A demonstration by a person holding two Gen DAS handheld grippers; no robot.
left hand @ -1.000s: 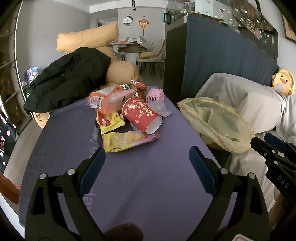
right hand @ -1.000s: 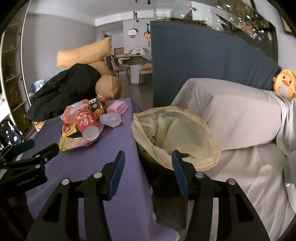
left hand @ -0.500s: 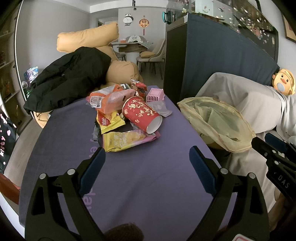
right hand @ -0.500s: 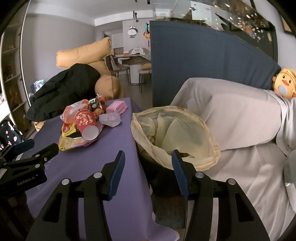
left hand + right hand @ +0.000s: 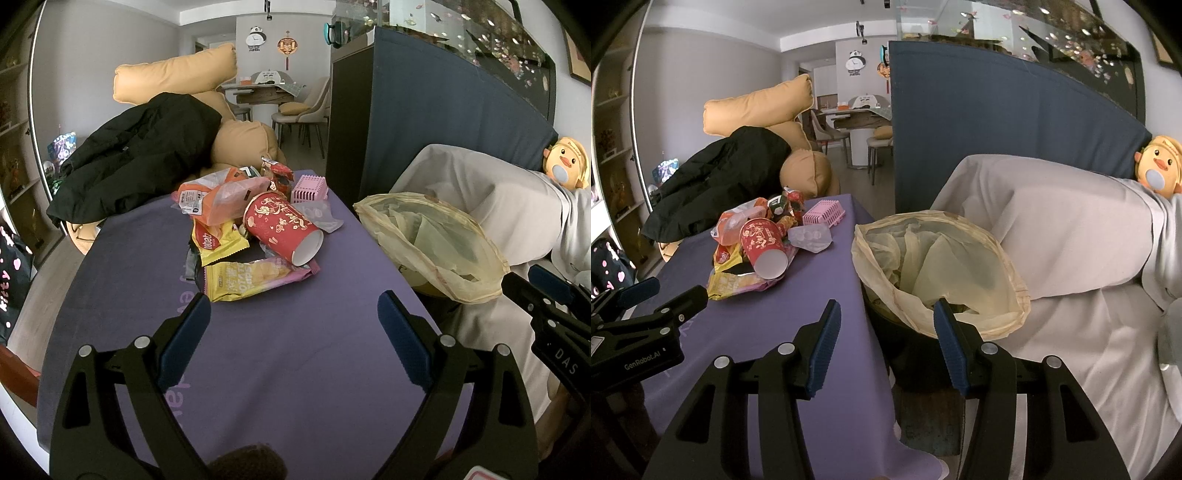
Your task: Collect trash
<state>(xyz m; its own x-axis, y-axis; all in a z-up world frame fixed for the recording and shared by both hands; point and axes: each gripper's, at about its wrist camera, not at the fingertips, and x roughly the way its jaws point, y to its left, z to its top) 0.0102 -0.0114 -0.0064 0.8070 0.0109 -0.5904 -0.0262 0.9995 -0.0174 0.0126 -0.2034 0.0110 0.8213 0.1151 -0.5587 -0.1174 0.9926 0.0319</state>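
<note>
**Two grippers spread, nothing held, trash pile ahead**

Two grippers, both mine, both with fingers apart and empty. My left gripper [image 5: 293, 317] hangs over the near part of the purple tablecloth [image 5: 295, 369], blue pads spread wide. My right gripper [image 5: 886, 328] sits further right, its fingers less widely parted, straddling the table's right edge and the near rim of the trash bin.

Just beyond the left fingers lies the trash pile, mid-table. Nearest piece: yellow-pink chip bag [image 5: 255, 278], flat on the cloth. Behind it a red paper cup [image 5: 282, 227] lies on its side, open mouth facing near-right and resting on the chip bag. Left of the cup, a yellow snack wrapper [image 5: 218, 240]. Behind that, an orange plastic bag [image 5: 221, 194]. Right of the cup, a clear plastic blister tray [image 5: 810, 238], touching the pile. Further back, a small red wrapper [image 5: 279, 173] and a pink slotted basket [image 5: 310, 188], close together at the far end of the pile.

Right of the table, just beside its edge, the trash bin with yellowish liner [image 5: 938, 266], mouth open.

Far left, a black jacket [image 5: 136, 155] draped on tan cushions [image 5: 177, 75]. Right, a sofa under grey sheet [image 5: 1052, 229], with a yellow duck plush [image 5: 1158, 170] at its far right.
</note>
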